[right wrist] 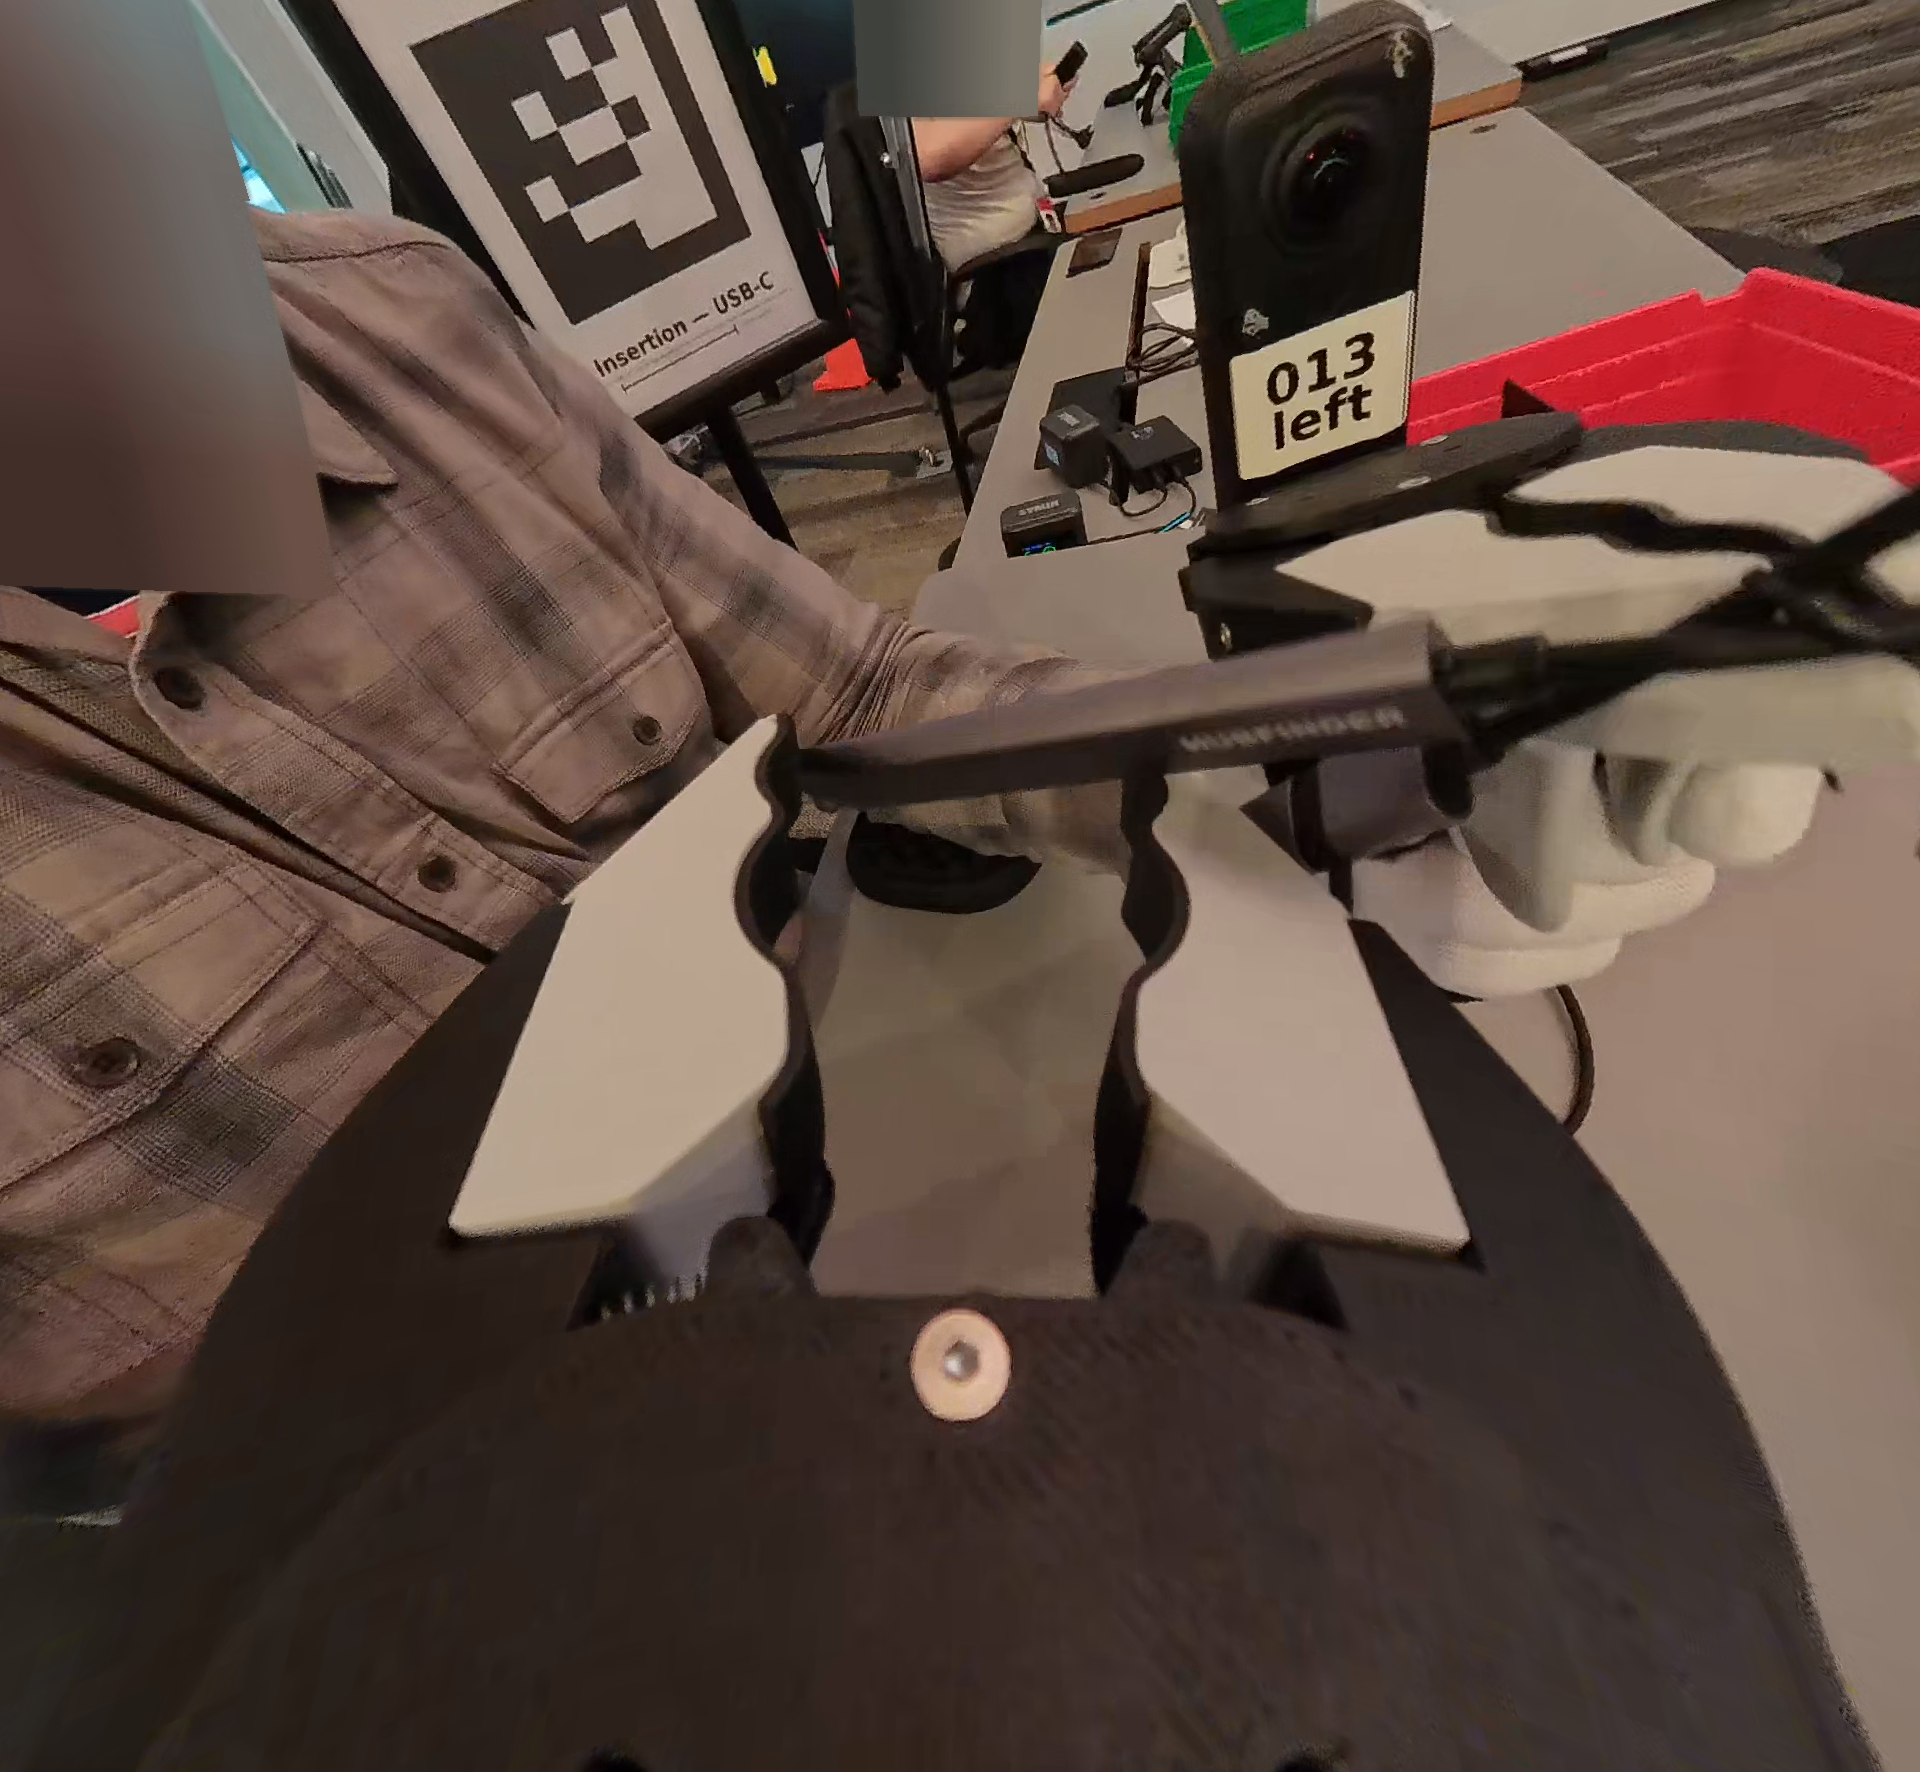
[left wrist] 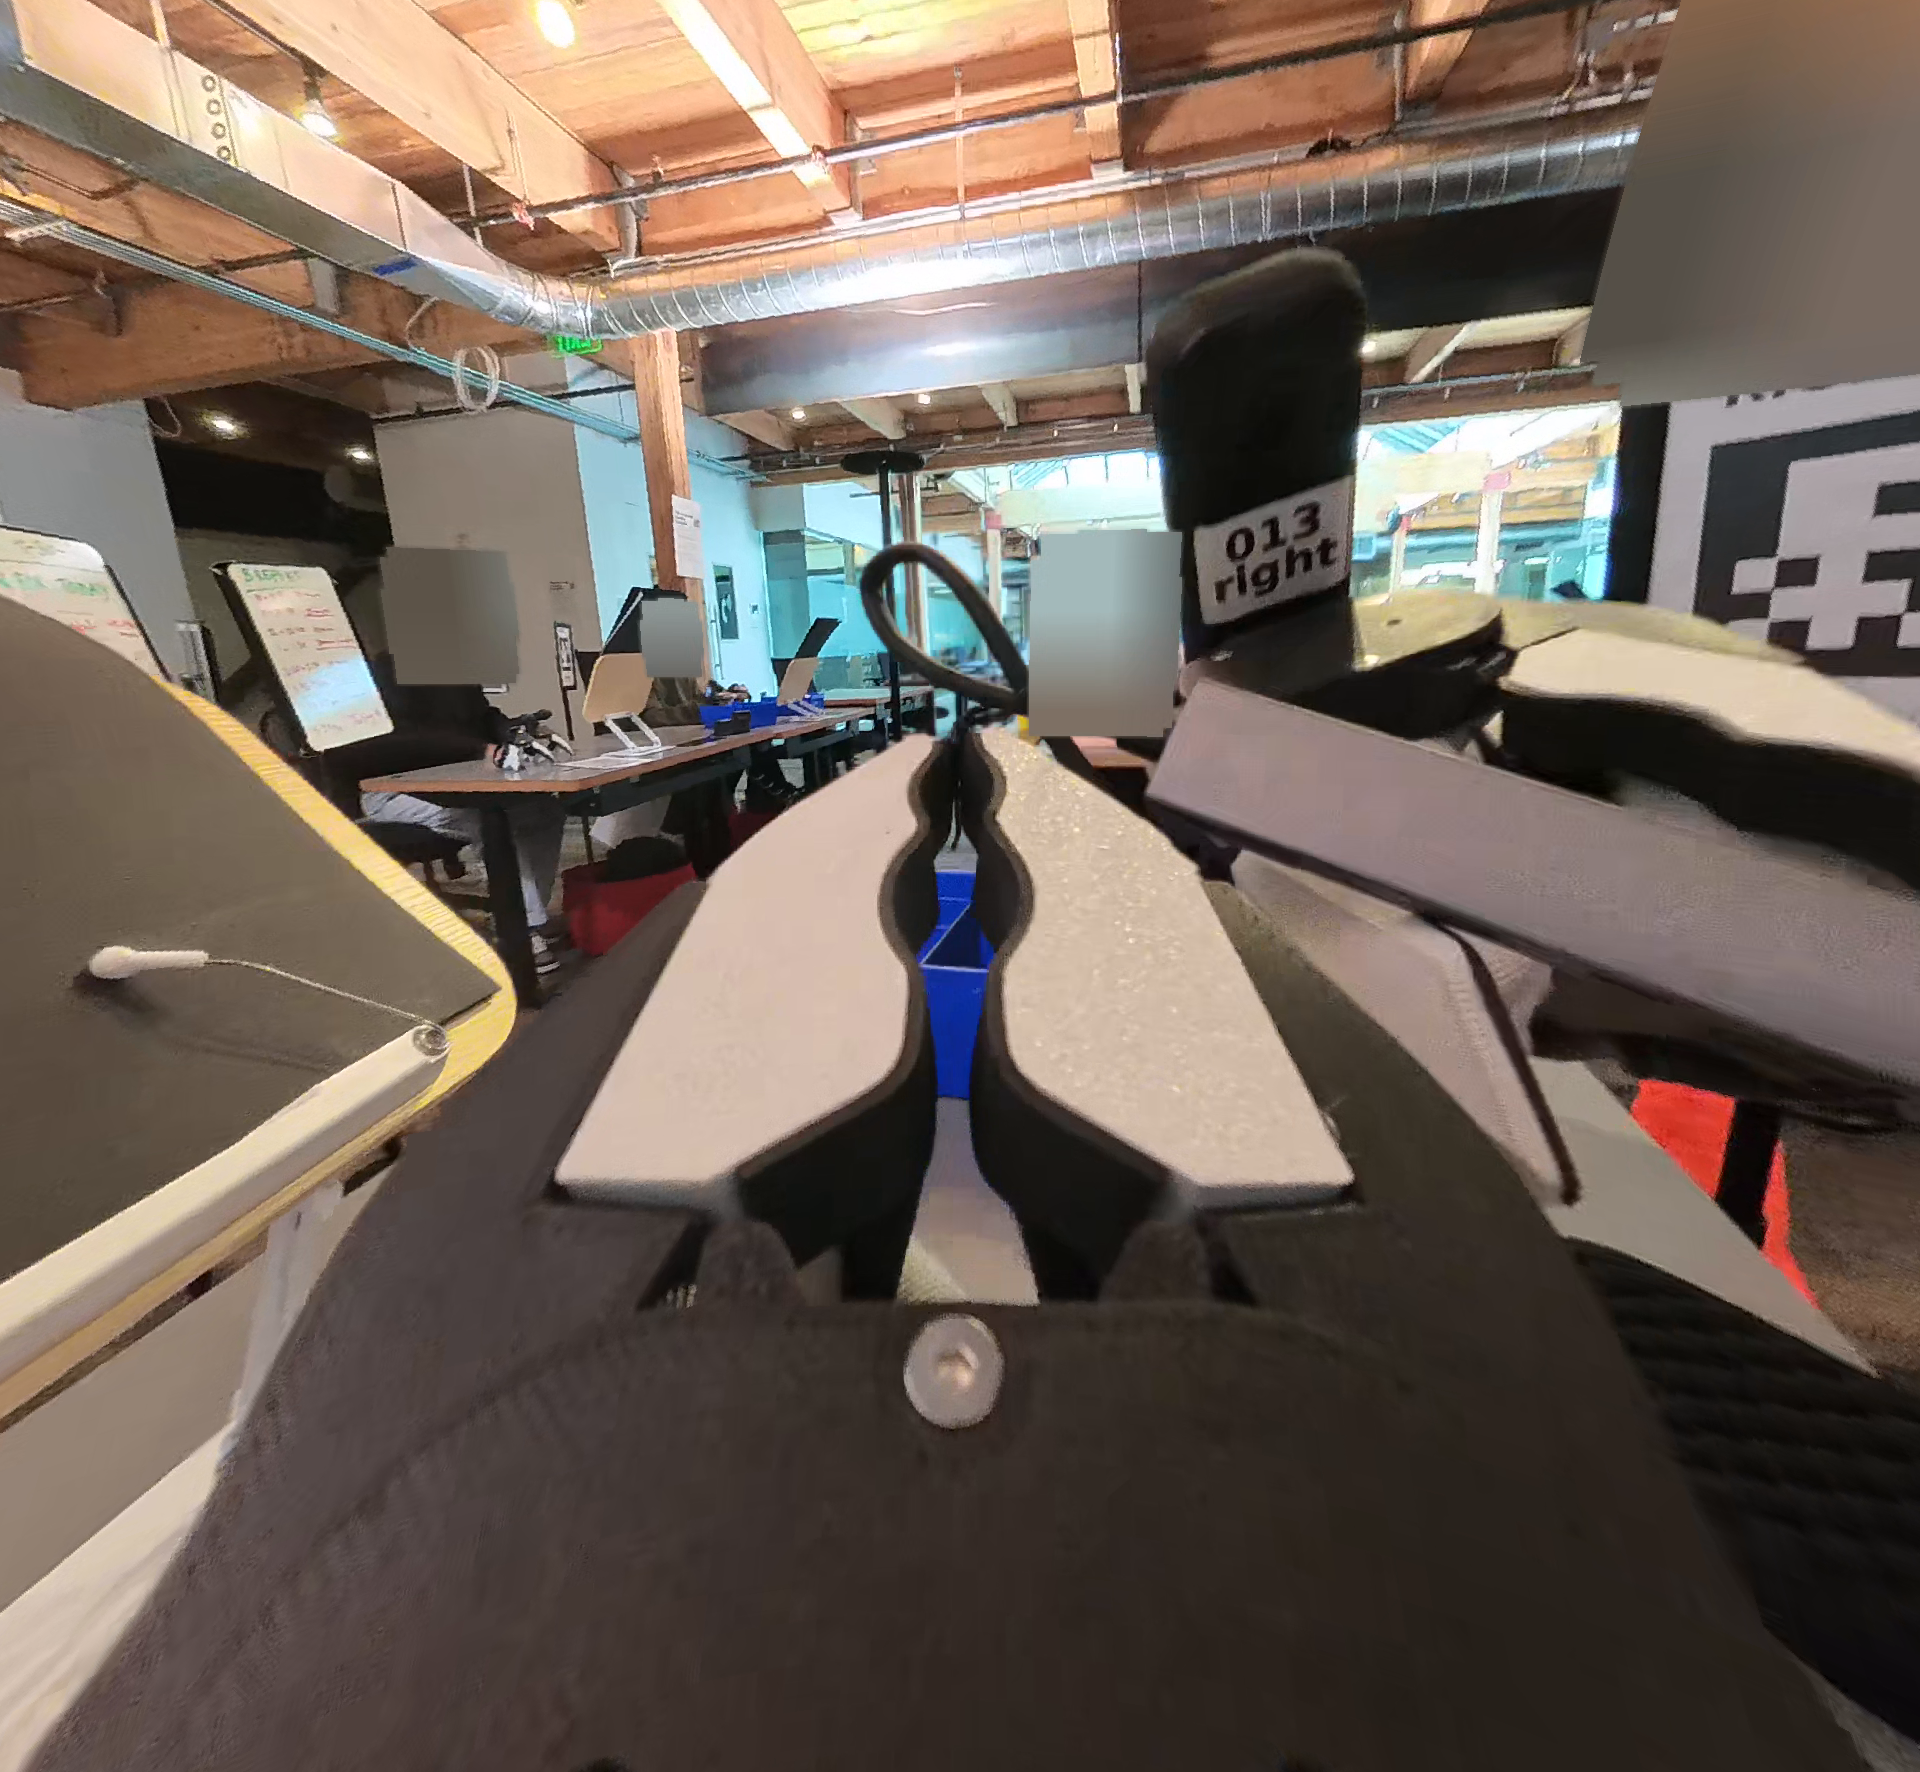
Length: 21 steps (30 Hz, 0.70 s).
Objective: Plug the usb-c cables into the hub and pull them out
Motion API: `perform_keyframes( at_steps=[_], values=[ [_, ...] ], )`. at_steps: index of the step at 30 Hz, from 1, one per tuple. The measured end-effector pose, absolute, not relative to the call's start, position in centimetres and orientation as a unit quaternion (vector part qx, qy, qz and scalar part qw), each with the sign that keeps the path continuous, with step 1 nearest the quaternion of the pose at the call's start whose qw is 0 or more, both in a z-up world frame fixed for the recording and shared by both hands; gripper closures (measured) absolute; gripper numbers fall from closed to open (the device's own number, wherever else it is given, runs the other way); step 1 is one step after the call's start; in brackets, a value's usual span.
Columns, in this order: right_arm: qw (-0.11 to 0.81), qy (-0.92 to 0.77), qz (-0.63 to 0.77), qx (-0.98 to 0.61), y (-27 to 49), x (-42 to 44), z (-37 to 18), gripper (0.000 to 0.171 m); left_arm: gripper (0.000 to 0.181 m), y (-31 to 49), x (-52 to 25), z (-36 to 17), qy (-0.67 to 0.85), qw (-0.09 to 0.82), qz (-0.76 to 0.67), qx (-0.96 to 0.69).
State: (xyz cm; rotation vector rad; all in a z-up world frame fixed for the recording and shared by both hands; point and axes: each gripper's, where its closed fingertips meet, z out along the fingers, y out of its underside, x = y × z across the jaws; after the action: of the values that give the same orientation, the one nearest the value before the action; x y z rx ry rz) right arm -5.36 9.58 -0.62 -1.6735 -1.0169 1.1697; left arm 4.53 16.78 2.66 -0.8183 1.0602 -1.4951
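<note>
My right gripper (right wrist: 966, 772) is shut on the grey USB-C hub (right wrist: 1091, 735), which lies across its fingertips with the jaws partly apart. The hub's far end meets the black plug of a cable (right wrist: 1496, 683); how deep the plug sits cannot be told. My left gripper (left wrist: 961, 756) is shut on that black cable (left wrist: 914, 610), which loops up beyond its tips. In the left wrist view the hub (left wrist: 1507, 849) sits close on the right. In the right wrist view the left gripper (right wrist: 1818, 600) is at the right edge, held by a white-gloved hand (right wrist: 1538, 901).
A red bin (right wrist: 1662, 351) stands behind the left gripper on a grey table (right wrist: 1714, 1151). A blue bin (left wrist: 951, 953) lies below my left fingers. A marker board (right wrist: 561, 133) and a person in a plaid shirt (right wrist: 364, 683) are on the left. Chargers (right wrist: 1122, 465) lie farther back.
</note>
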Motion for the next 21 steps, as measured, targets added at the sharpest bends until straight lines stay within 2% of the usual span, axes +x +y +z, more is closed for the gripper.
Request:
perform_keyframes(
  at_steps=[9, 14, 15, 16, 21],
  values=[
    [0.412, -0.447, 0.422, -0.673, 9.2, -6.7, 0.2, 0.11, 0.179, 16.6, 5.6, 1.1, 0.484, 0.553, -0.578, -0.354],
    [0.419, -0.463, 0.358, -0.694, 10.2, -6.5, 0.6, 0.102, 0.18, 15.4, 6.2, 0.3, 0.521, 0.551, -0.551, -0.349],
    [0.425, -0.462, 0.345, -0.698, 10.6, -6.3, 0.7, 0.099, 0.173, 15.2, 6.4, 0.0, 0.529, 0.549, -0.545, -0.348],
    [0.425, -0.462, 0.334, -0.703, 10.8, -6.1, 0.7, 0.096, 0.177, 15.1, 6.4, -0.1, 0.529, 0.546, -0.549, -0.347],
    [0.387, -0.492, 0.261, -0.735, 10.5, -5.0, -1.8, 0.102, 0.18, 14.7, 6.8, -0.7, 0.529, 0.512, -0.575, -0.358]
  ],
)
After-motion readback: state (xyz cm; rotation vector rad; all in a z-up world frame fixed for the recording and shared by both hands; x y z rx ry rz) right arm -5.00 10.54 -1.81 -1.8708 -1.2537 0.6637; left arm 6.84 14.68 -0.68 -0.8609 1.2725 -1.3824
